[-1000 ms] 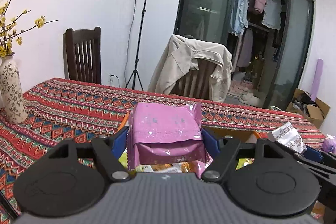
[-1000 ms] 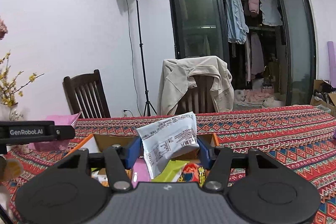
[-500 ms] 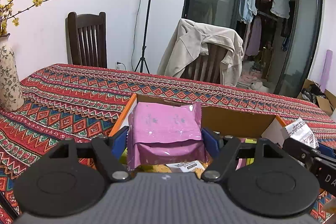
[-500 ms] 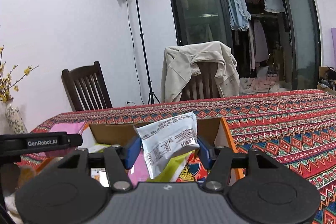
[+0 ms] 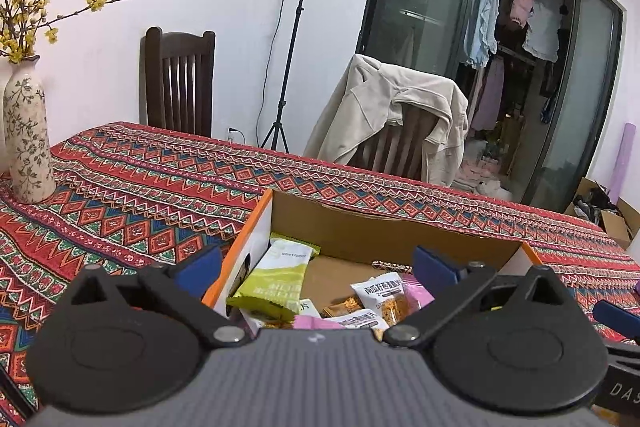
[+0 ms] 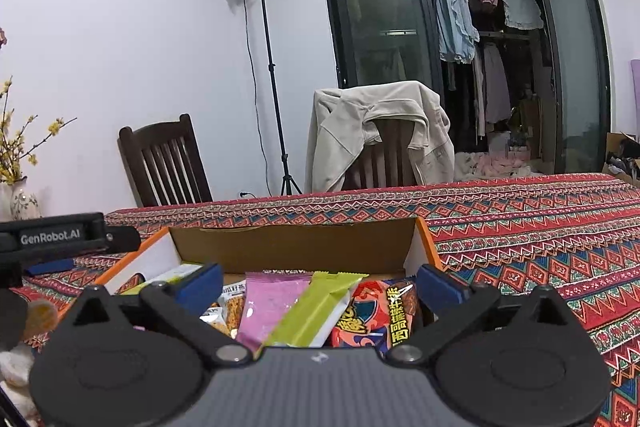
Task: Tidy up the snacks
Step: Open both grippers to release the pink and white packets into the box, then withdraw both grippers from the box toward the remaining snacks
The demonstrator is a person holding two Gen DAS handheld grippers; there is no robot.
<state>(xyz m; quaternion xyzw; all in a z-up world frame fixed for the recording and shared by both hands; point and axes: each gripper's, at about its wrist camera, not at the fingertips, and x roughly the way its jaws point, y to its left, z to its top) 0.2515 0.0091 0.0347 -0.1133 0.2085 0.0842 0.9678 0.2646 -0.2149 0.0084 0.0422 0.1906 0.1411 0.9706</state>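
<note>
An open cardboard box (image 5: 384, 231) with an orange rim sits on the patterned tablecloth and holds several snack packets. My left gripper (image 5: 316, 263) hangs over its left half; its jaws are opening wide with nothing held between them. Below it lie a green packet (image 5: 276, 279) and white-and-orange packets (image 5: 384, 291). My right gripper (image 6: 320, 281) hangs over the same box (image 6: 292, 247), its jaws also opening with nothing gripped. Beneath it lie a pink packet (image 6: 272, 303), a green bar (image 6: 316, 307) and a red packet (image 6: 372, 315).
A flowered vase (image 5: 28, 139) stands at the table's left end. Behind the table are a dark wooden chair (image 5: 178, 83), a chair draped with a beige jacket (image 5: 392, 123) and a light stand (image 5: 292, 39). Patterned tablecloth (image 6: 540, 227) stretches right of the box.
Both grippers sank toward the box and opened. The pink packet left the left jaws and the white printed packet left the right jaws; both now lie in the box.
</note>
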